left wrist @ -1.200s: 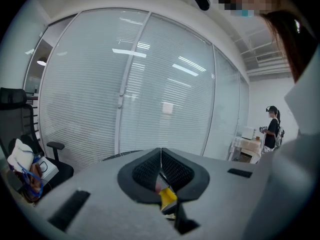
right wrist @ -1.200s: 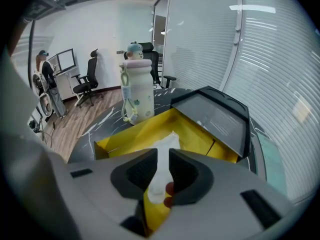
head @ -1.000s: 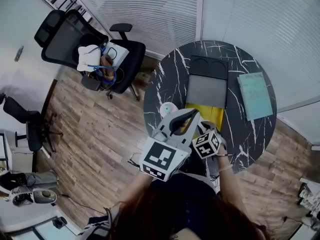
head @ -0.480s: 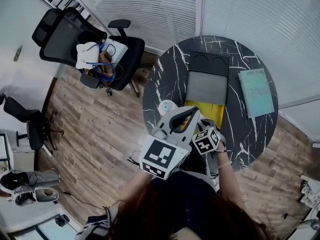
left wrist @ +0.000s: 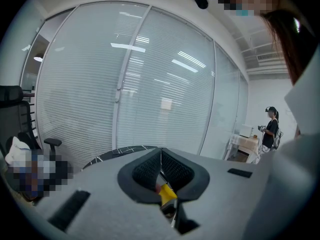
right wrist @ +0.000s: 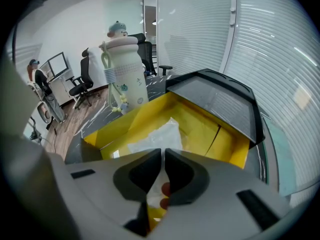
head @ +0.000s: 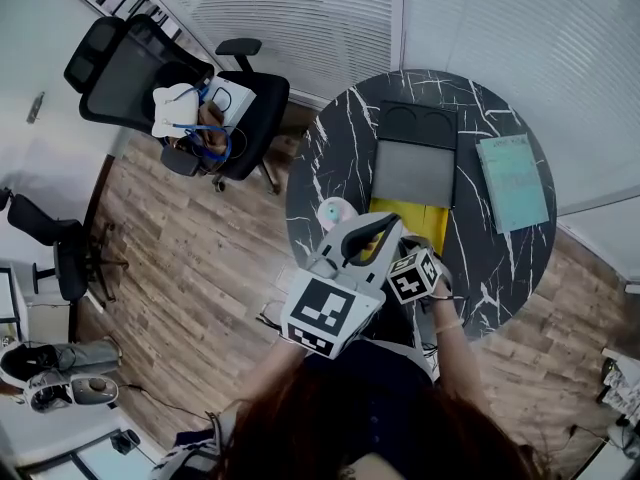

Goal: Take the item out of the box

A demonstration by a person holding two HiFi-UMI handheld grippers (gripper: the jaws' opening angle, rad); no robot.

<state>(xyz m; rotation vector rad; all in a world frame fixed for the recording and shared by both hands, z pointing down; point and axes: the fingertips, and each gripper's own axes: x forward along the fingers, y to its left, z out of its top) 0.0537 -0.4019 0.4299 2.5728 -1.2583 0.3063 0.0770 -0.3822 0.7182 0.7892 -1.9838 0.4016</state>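
An open yellow box (head: 412, 220) sits on the round black marble table (head: 480, 258), with its dark lid (head: 413, 173) folded back. Inside it lies a clear plastic bag (right wrist: 159, 133) holding the item. My right gripper (right wrist: 163, 156) hangs over the box's near edge, its jaws shut and the bag just past their tips; I cannot see whether they pinch it. Its marker cube (head: 415, 276) shows in the head view. My left gripper (head: 380, 233) is held up over the table's near left side, shut and empty, aimed at the glass wall.
A white bottle with a figure cap (right wrist: 122, 69) stands just left of the box (right wrist: 210, 129). A teal notebook (head: 512, 183) lies at the table's right. A black office chair (head: 170, 88) with things on its seat stands at the far left. Glass walls with blinds are behind.
Almost nothing: both grippers have drifted slightly right, staying by the box's near edge.
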